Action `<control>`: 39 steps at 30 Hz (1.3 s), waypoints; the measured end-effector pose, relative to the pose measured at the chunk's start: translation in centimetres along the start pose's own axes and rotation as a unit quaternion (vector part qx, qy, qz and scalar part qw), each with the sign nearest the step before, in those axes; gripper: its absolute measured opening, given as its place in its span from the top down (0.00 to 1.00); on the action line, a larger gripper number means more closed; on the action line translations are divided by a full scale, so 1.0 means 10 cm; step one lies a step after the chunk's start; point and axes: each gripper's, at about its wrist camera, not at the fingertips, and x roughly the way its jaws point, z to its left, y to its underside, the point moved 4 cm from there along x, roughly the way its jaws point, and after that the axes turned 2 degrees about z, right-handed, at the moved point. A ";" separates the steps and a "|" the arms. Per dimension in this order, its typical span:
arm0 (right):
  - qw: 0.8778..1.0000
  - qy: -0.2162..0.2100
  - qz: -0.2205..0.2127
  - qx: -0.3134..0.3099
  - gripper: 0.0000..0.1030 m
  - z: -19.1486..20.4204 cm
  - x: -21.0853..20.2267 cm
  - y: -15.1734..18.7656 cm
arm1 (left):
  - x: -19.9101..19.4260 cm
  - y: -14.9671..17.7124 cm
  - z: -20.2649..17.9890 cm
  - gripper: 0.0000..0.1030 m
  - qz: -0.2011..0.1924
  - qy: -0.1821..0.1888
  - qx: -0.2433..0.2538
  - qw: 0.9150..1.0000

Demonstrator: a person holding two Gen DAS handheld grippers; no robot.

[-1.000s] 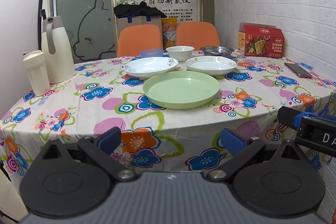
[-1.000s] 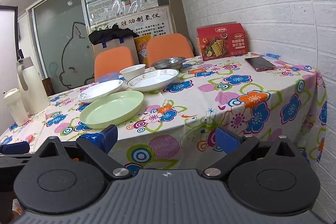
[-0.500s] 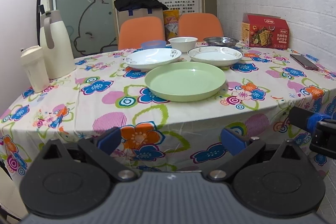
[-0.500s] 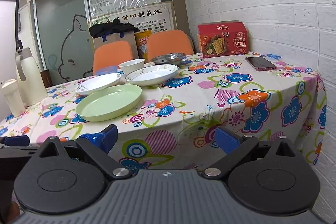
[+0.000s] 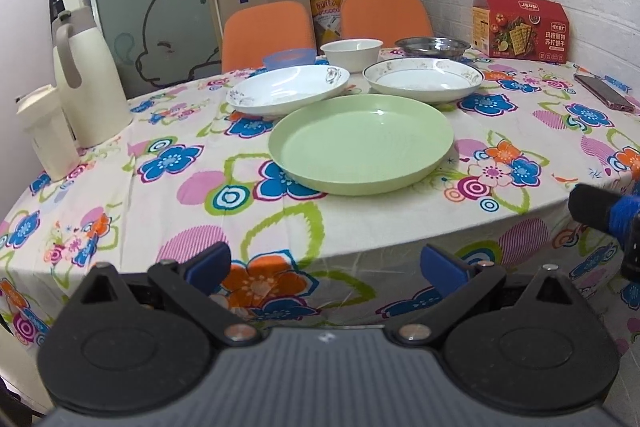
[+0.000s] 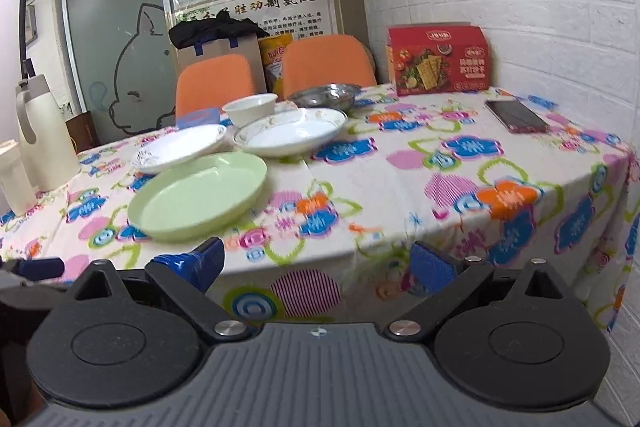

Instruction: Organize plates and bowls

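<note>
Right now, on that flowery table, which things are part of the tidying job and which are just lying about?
Part of the job:
green plate
two white plates
white bowl
blue bowl
metal bowl

Just lying about:
cracker box
phone
thermos jug
cream cup

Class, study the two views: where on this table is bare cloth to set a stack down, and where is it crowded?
Free: the stretch between the green plate and the phone, and the near-left corner between that plate and the white jug. Crowded: behind the green plate, two white plates with three bowls clustered beyond them.
</note>
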 end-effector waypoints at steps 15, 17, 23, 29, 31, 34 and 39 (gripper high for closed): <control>0.996 -0.034 0.072 -0.028 0.16 0.37 1.06 -0.48 | 0.77 -0.67 0.63 0.02 0.070 0.015 -0.071 0.995; 0.995 -0.039 0.089 -0.033 0.16 0.41 1.22 -0.49 | 0.94 -0.75 0.72 0.02 0.083 0.018 -0.086 0.993; 0.988 -0.049 0.135 -0.062 0.16 0.51 1.65 -0.47 | 1.35 -0.92 0.78 0.02 0.106 0.029 -0.094 0.990; 0.981 -0.069 0.141 -0.110 0.14 0.67 1.77 -0.43 | 1.57 -0.95 0.71 0.02 0.115 0.052 -0.081 0.989; 0.982 -0.075 0.126 -0.116 0.14 0.65 1.77 -0.42 | 1.59 -0.96 0.67 0.03 0.113 0.049 -0.065 0.990; 0.984 -0.088 0.087 -0.125 0.14 0.60 1.71 -0.34 | 1.58 -0.94 0.65 0.03 0.105 0.057 -0.058 0.991; 0.982 -0.088 0.105 -0.129 0.14 0.72 1.77 -0.39 | 1.57 -0.93 0.65 0.05 0.095 0.065 -0.050 0.992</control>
